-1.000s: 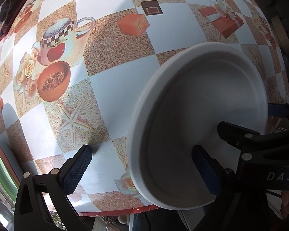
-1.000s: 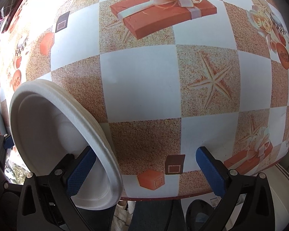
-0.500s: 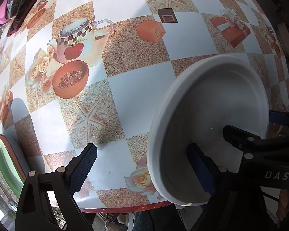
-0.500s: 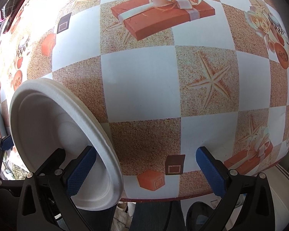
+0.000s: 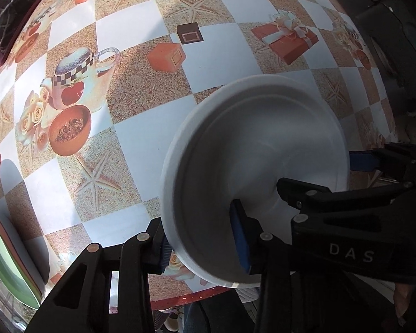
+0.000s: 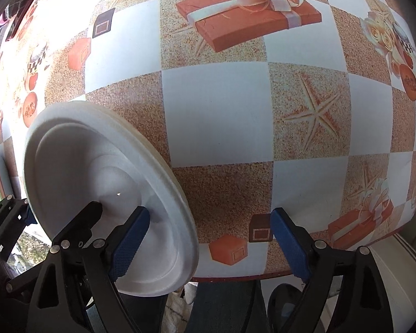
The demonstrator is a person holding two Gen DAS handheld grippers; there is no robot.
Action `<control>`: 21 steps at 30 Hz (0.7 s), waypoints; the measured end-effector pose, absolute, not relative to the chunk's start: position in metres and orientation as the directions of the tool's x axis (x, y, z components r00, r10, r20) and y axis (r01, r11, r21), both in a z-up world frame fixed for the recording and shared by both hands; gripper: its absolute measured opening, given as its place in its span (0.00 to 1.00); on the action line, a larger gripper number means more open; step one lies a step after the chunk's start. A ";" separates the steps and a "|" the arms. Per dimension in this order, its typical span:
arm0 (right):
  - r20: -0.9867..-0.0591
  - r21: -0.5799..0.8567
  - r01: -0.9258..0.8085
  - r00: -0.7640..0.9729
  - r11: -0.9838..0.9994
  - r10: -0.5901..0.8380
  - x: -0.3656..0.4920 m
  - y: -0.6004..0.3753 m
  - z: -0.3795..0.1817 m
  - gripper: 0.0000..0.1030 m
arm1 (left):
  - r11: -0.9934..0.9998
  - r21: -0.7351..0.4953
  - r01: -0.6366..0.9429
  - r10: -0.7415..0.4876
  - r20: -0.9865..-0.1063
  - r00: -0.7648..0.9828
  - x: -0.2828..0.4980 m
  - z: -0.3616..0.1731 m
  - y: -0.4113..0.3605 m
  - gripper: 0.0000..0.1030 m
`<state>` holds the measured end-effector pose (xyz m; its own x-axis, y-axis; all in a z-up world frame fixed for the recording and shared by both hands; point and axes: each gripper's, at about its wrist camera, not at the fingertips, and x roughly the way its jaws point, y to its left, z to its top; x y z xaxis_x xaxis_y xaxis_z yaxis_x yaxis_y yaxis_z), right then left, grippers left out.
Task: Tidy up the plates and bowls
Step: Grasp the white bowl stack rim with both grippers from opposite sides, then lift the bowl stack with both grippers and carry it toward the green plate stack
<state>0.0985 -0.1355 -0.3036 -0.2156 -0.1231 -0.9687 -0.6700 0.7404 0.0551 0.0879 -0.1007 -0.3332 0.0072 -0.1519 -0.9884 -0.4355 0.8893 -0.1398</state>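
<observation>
The left claw (image 5: 201,245) points down at the tabletop (image 5: 158,144); its jaws have just been closing, and the near rim of the white plate (image 5: 258,166) now sits between them, one blue pad inside the dish, the other outside the rim, though whether they press cannot be told. The right claw (image 6: 208,245) has also just been narrowing yet stands wide, its left pad over the plate's hollow, its right pad over bare cloth, gripping nothing. To the far left of the left claw, green and orange plates (image 5: 5,260) lie stacked at the tabletop's edge.
</observation>
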 end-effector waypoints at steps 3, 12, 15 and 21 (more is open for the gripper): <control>-0.971 0.089 -0.678 -0.223 0.730 -0.089 0.093 -0.127 -0.297 0.51 | 0.885 -0.125 -0.448 -0.133 -0.991 0.015 0.080 -0.331 -0.102 0.34; -0.962 0.168 -0.622 -0.273 0.765 -0.012 0.101 -0.134 -0.298 0.34 | 0.855 -0.150 -0.496 -0.159 -0.987 0.026 0.075 -0.336 -0.085 0.33; -0.959 0.171 -0.631 -0.284 0.756 -0.020 0.104 -0.133 -0.300 0.34 | 0.867 -0.139 -0.479 -0.149 -0.989 0.018 0.079 -0.336 -0.086 0.33; -0.960 0.132 -0.689 -0.269 0.712 -0.082 0.100 -0.122 -0.304 0.34 | 0.854 -0.168 -0.492 -0.181 -0.983 0.021 0.085 -0.338 -0.080 0.30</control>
